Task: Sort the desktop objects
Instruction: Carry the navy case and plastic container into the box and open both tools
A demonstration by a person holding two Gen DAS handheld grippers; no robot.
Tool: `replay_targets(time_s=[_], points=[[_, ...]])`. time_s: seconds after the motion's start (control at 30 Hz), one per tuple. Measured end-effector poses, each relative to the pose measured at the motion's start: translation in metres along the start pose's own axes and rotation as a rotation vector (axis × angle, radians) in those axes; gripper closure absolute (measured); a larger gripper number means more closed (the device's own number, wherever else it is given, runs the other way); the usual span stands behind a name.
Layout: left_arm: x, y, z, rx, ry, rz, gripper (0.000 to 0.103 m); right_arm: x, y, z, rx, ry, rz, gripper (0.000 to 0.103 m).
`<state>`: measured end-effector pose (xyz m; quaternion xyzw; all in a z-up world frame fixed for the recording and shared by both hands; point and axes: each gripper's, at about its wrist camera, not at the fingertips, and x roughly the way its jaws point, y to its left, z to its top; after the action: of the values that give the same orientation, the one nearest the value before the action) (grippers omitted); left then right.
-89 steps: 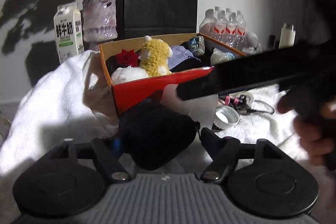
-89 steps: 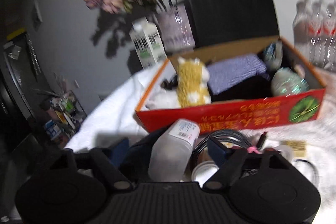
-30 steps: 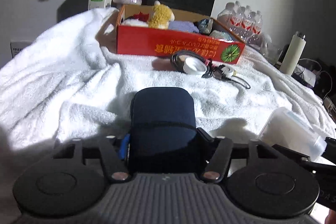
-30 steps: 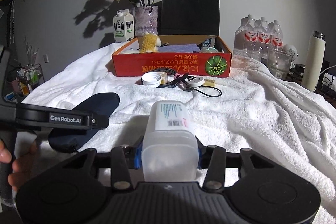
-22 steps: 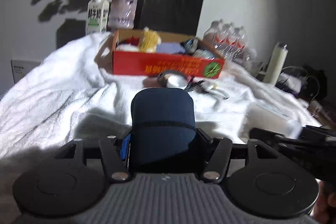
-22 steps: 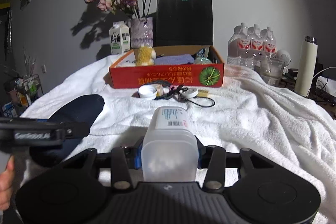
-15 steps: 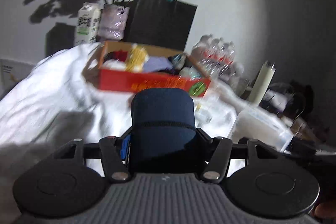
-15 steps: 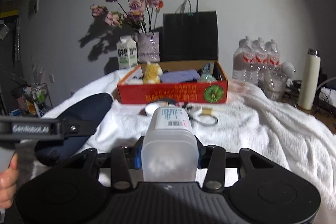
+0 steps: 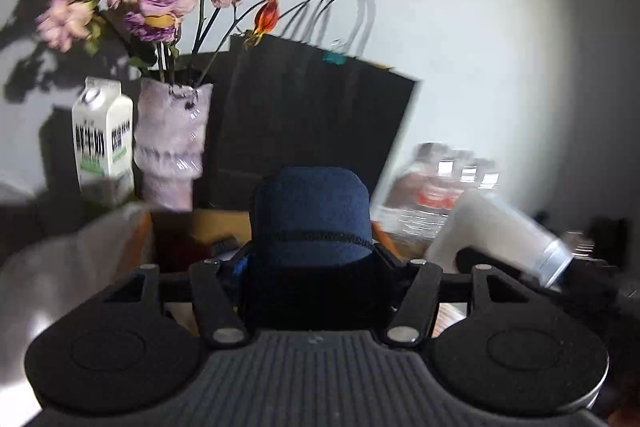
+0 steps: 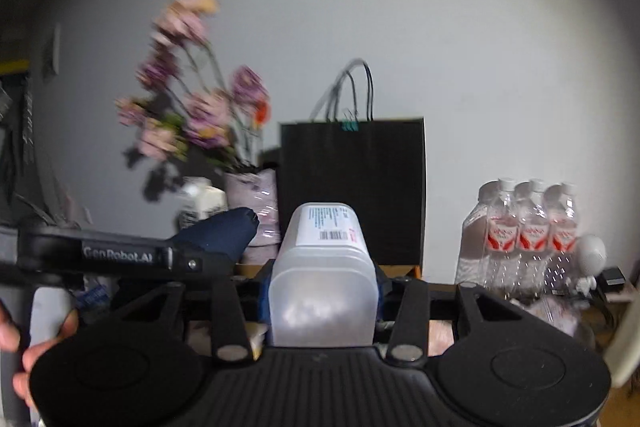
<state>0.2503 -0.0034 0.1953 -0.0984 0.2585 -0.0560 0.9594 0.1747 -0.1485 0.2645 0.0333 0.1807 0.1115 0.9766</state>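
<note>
In the left wrist view my left gripper (image 9: 312,257) is shut on a dark blue fabric pouch (image 9: 310,211), held above the near edge of the orange cardboard box (image 9: 145,227). The right wrist view shows my right gripper (image 10: 323,283) shut on a translucent white plastic bottle (image 10: 324,267) with a barcode label, raised in front of the box's back rim (image 10: 400,271). The two grippers are side by side: the bottle (image 9: 496,239) shows at the right of the left view, and the pouch (image 10: 220,231) at the left of the right view. Most of the box is hidden.
Behind the box stand a black paper bag (image 9: 312,123), a glass vase of dried roses (image 9: 172,143) and a milk carton (image 9: 102,143). A pack of water bottles (image 10: 528,235) is at the right. A hand (image 10: 40,347) holds the left gripper's handle.
Both grippers have risen and moved forward toward the box, each still holding its object. The white towel and the loose items on it have dropped out of view.
</note>
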Motion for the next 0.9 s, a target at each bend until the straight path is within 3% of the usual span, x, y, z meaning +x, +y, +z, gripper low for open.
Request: replay_targets(time_s=[0.2, 0.37, 0.5, 0.63, 0.7, 0.77, 0.8, 0.9], points=[[0.115, 0.023, 0.010, -0.072, 0.150, 0.088, 0.041, 0.122, -0.045, 0.006, 0.227, 0.165, 0.031, 0.060], [0.162, 0.034, -0.010, -0.059, 0.219, 0.120, 0.039, 0.177, -0.053, -0.013, 0.315, 0.246, 0.022, 0.060], [0.161, 0.041, -0.015, -0.043, 0.210, 0.106, 0.030, 0.215, -0.053, -0.029, 0.375, 0.308, 0.014, 0.060], [0.148, 0.045, -0.005, -0.022, 0.204, 0.115, 0.035, 0.238, -0.058, -0.050, 0.544, 0.351, 0.116, 0.060], [0.141, 0.041, -0.006, 0.019, 0.206, 0.139, 0.035, 0.241, -0.059, -0.053, 0.562, 0.361, 0.133, 0.060], [0.139, 0.043, -0.007, 0.043, 0.218, 0.148, 0.025, 0.241, -0.055, -0.055, 0.540, 0.383, 0.110, 0.056], [0.138, 0.045, -0.008, 0.038, 0.224, 0.150, 0.020, 0.238, -0.051, -0.055, 0.500, 0.413, 0.048, 0.045], [0.136, 0.052, -0.010, 0.023, 0.252, 0.154, 0.019, 0.232, -0.048, -0.052, 0.429, 0.438, 0.002, 0.038]])
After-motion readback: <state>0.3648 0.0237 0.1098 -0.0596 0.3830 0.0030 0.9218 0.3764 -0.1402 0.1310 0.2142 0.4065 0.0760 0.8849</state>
